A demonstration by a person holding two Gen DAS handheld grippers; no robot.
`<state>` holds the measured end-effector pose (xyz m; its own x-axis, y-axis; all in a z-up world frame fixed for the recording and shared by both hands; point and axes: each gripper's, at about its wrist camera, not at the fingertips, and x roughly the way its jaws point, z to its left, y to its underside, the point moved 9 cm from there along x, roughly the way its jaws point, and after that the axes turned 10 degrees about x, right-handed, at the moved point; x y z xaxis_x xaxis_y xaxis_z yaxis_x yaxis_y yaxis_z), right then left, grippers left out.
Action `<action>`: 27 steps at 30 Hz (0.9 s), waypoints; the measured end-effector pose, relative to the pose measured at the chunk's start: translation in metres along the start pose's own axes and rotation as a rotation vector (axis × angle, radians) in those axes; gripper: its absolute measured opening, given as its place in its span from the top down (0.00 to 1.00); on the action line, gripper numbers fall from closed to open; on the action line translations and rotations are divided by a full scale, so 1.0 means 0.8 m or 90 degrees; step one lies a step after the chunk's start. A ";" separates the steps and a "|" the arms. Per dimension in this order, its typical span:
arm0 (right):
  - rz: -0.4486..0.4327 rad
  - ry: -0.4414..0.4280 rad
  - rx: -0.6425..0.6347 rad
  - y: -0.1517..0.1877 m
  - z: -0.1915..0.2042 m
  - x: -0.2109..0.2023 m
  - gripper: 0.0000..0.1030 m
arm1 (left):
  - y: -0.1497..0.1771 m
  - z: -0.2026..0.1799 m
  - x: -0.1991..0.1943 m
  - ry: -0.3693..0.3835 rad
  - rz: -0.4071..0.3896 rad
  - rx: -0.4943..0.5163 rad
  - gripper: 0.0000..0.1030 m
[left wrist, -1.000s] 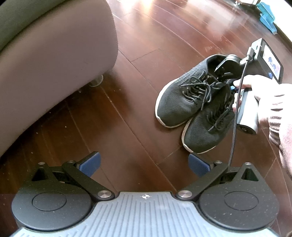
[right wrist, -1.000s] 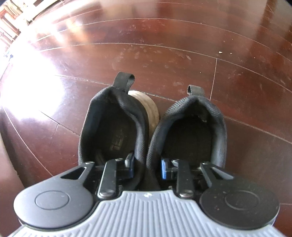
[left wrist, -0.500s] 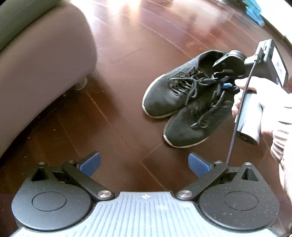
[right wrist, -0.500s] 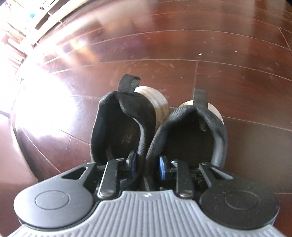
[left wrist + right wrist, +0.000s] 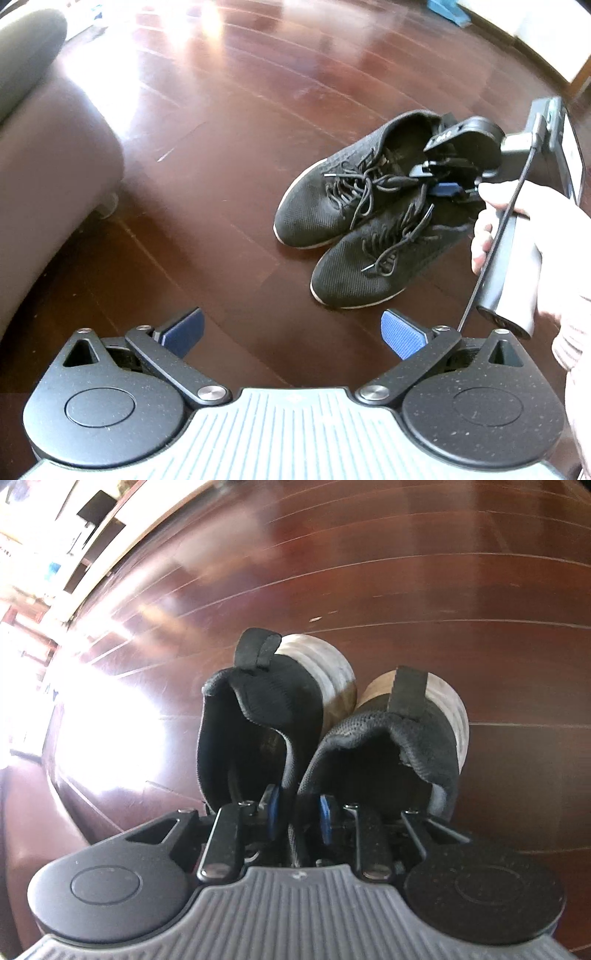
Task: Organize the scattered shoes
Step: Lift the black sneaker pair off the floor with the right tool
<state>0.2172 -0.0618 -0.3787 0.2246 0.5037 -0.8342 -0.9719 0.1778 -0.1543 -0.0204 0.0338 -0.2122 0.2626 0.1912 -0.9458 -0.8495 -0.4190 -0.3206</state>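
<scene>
Two black mesh sneakers with white soles hang together, one shoe (image 5: pixel 325 195) behind the other (image 5: pixel 373 266), toes pointing left in the left wrist view. My right gripper (image 5: pixel 447 184) is shut on the pair, pinching their two inner collar walls together. In the right wrist view its blue pads (image 5: pixel 273 808) press the fabric between the left shoe's opening (image 5: pixel 240 746) and the right shoe's opening (image 5: pixel 373 771), and both heels show their soles above the floor. My left gripper (image 5: pixel 291 332) stands open and holds nothing, low over the floor in front of the shoes.
A grey sofa (image 5: pixel 48 173) fills the left side, with a small foot (image 5: pixel 107 203) on the dark wooden floor (image 5: pixel 240 110). A person's hand (image 5: pixel 535 229) holds the right gripper's handle. A teal object (image 5: pixel 447 9) lies at the far wall. Shelving (image 5: pixel 92 535) stands at the far left.
The right gripper has lifted the pair of shoes off the floor and tilted them, heels rising so the soles show. The left gripper has stayed open and drifted slightly.
</scene>
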 end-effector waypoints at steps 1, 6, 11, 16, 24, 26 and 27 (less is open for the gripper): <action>-0.001 0.009 0.020 -0.001 -0.014 0.001 0.77 | 0.000 -0.006 0.001 0.004 0.000 0.007 0.00; -0.005 0.052 0.141 -0.013 -0.084 0.014 0.76 | -0.003 -0.026 0.009 0.016 0.001 0.041 0.00; 0.000 0.065 0.235 -0.024 -0.102 0.027 0.70 | -0.009 -0.014 0.031 0.014 0.013 0.042 0.00; 0.049 0.154 0.270 -0.025 -0.098 0.048 0.58 | -0.013 -0.016 0.051 0.019 0.026 0.029 0.00; 0.026 0.231 0.265 -0.021 -0.081 0.065 0.29 | -0.014 -0.002 0.063 0.014 0.043 -0.008 0.00; 0.009 0.228 0.270 -0.016 -0.088 0.065 0.26 | -0.012 -0.001 0.064 0.017 0.048 -0.015 0.00; 0.006 0.219 0.259 -0.014 -0.087 0.064 0.27 | -0.012 0.000 0.066 0.018 0.049 -0.017 0.00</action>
<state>0.2349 -0.0973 -0.4565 0.1133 0.2132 -0.9704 -0.8528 0.5219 0.0151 0.0016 0.0478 -0.2589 0.2098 0.1329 -0.9687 -0.8556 -0.4546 -0.2477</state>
